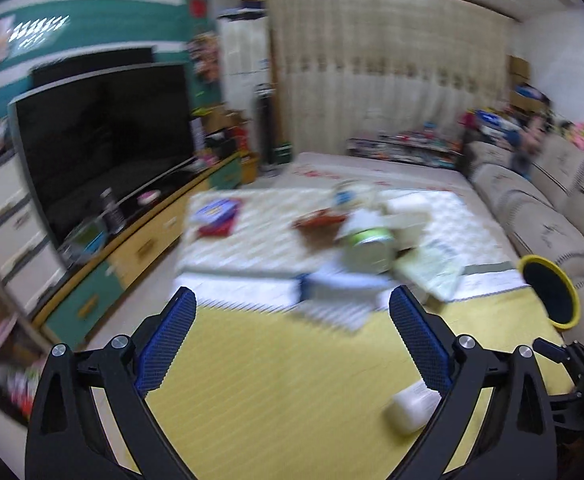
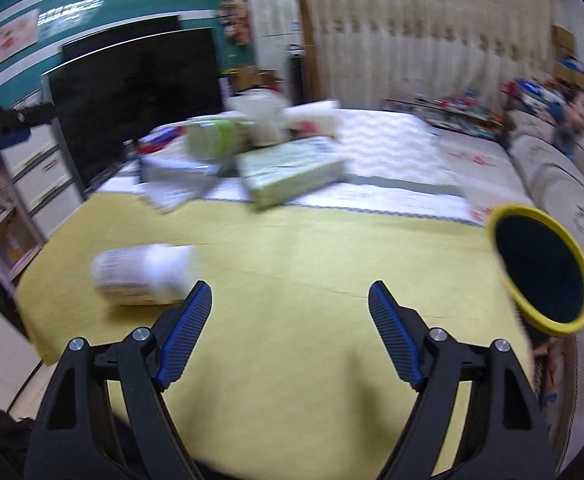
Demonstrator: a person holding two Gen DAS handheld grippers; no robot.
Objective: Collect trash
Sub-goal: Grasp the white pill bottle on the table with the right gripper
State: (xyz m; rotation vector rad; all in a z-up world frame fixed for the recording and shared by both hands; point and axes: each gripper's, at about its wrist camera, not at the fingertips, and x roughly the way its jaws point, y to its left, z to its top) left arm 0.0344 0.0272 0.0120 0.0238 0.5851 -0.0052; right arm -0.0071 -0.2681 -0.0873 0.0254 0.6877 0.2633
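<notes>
A white bottle lies on its side on the yellow mat; it also shows in the left wrist view, just below the right finger. A yellow-rimmed bin with a dark inside stands at the mat's right edge, also seen from the left wrist. A heap of boxes, papers and a green-banded can lies beyond the mat. My left gripper is open and empty above the mat. My right gripper is open and empty, the bottle just left of its left finger.
A low table with a white cloth holds a blue and red box. A large TV on a yellow and green cabinet stands left. A beige sofa runs along the right. Both views are blurred.
</notes>
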